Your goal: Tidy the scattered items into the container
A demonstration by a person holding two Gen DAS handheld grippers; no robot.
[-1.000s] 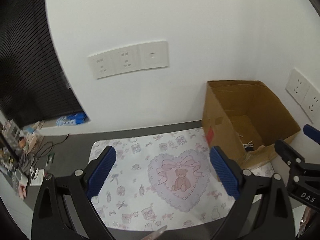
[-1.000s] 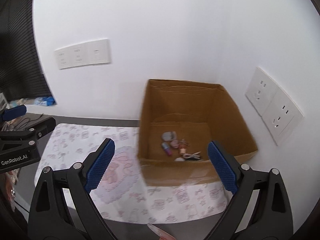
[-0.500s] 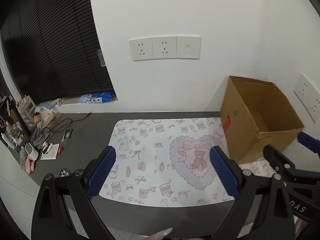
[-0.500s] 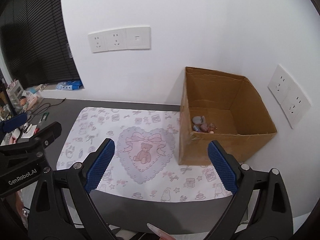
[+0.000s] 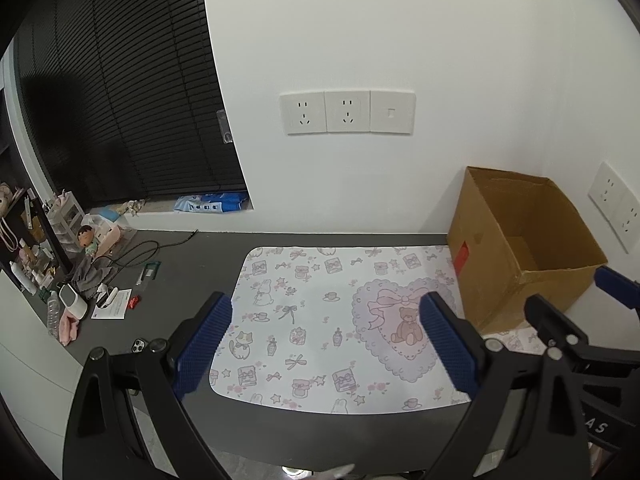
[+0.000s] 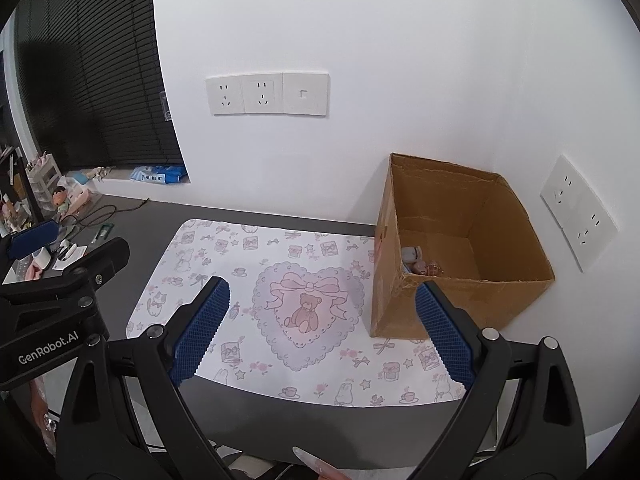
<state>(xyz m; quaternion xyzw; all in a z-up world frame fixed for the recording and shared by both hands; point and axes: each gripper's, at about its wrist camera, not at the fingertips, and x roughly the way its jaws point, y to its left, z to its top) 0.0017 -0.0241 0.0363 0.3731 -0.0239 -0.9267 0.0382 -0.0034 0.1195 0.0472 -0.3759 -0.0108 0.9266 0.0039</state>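
Note:
An open cardboard box (image 6: 472, 304) stands at the right end of the dark desk, in the wall corner; it also shows in the left wrist view (image 5: 500, 280). Several small items (image 6: 420, 262) lie at its bottom left. A white mat with a pink teddy-bear heart print (image 6: 280, 304) lies left of the box with nothing on it; it shows in the left wrist view (image 5: 320, 320) too. My left gripper (image 5: 324, 344) is open and empty above the mat's near edge. My right gripper (image 6: 320, 328) is open and empty, held back above the mat.
Clutter sits at the far left of the desk: a doll (image 5: 86, 240), cables (image 5: 140, 250), a white device (image 5: 74, 302) and papers (image 5: 114, 309). Wall sockets (image 5: 346, 112) are on the back wall and others (image 6: 576, 212) on the right wall. Dark blinds (image 5: 120, 92) cover the left.
Both grippers have pulled back and up from the box, so more of the mat and desk shows. Both stay open and empty.

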